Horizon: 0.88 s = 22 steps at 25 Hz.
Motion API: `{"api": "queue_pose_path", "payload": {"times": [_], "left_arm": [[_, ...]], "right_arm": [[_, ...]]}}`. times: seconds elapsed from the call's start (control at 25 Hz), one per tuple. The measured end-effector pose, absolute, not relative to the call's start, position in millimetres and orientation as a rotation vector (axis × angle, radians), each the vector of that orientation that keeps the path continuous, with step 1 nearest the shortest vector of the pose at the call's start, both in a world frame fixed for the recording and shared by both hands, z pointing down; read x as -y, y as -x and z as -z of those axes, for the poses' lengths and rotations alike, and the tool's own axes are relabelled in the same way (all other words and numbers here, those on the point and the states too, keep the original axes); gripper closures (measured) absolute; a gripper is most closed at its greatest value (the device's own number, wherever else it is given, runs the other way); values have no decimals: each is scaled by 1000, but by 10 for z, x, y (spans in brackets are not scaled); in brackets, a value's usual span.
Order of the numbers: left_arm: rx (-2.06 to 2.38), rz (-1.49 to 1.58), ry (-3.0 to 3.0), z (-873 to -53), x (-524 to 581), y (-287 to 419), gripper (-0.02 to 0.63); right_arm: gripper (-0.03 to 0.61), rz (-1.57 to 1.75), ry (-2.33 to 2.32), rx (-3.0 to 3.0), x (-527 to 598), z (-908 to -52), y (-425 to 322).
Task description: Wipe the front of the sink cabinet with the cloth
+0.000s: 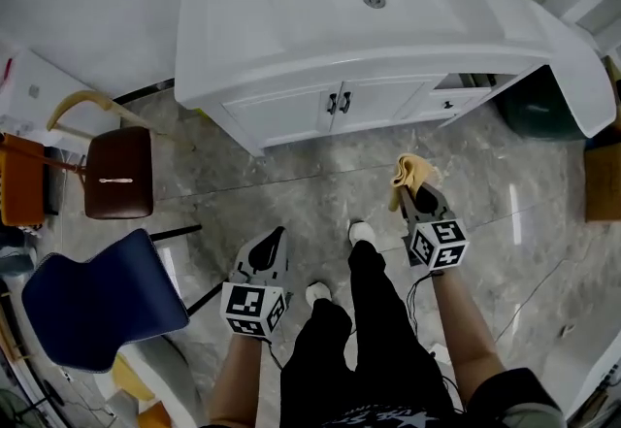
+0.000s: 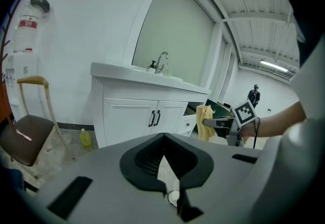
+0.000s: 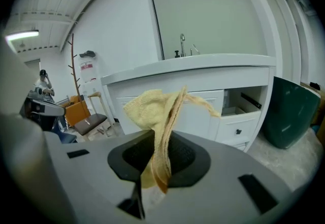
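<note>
The white sink cabinet [image 1: 291, 111] stands ahead of me, its two doors closed, with dark handles [image 1: 338, 103] at the middle. A crumpled yellow cloth [image 1: 412, 170] sticks up from my right gripper [image 1: 411, 187], which is shut on it a short way in front of the cabinet's right side. In the right gripper view the cloth [image 3: 152, 111] hangs between the jaws and hides part of the cabinet front [image 3: 203, 103]. My left gripper [image 1: 276, 238] is lower and to the left, over the floor, shut and holding nothing. Its view faces the cabinet doors [image 2: 129, 116] and shows the cloth [image 2: 204, 121].
A small drawer [image 1: 466, 82] on the cabinet's right side is pulled open. A dark green bin [image 1: 534, 106] stands to the right of the cabinet. A brown chair [image 1: 118, 172] and a blue chair [image 1: 97, 300] are on the left. A yellow bottle [image 2: 85, 138] sits by the cabinet's left corner.
</note>
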<state>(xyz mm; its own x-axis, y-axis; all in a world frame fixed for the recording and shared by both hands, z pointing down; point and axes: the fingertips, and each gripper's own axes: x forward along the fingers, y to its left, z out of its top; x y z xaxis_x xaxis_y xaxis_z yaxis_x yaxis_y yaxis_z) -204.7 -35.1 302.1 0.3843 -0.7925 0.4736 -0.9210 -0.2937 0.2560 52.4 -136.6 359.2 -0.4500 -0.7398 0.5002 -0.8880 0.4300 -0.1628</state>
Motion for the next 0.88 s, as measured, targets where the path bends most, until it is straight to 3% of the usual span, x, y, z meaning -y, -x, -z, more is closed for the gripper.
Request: {"api": "queue_pose_path", "payload": {"times": [0.52, 0.88], "left_arm": [[1540, -290, -2332, -4204, 1737, 1890, 598], [1547, -172, -2361, -4834, 2190, 1841, 598]], "right_arm": [[499, -217, -1291, 2539, 2649, -4464, -301], [499, -230, -1333, 2690, 3049, -4909, -158]]}}
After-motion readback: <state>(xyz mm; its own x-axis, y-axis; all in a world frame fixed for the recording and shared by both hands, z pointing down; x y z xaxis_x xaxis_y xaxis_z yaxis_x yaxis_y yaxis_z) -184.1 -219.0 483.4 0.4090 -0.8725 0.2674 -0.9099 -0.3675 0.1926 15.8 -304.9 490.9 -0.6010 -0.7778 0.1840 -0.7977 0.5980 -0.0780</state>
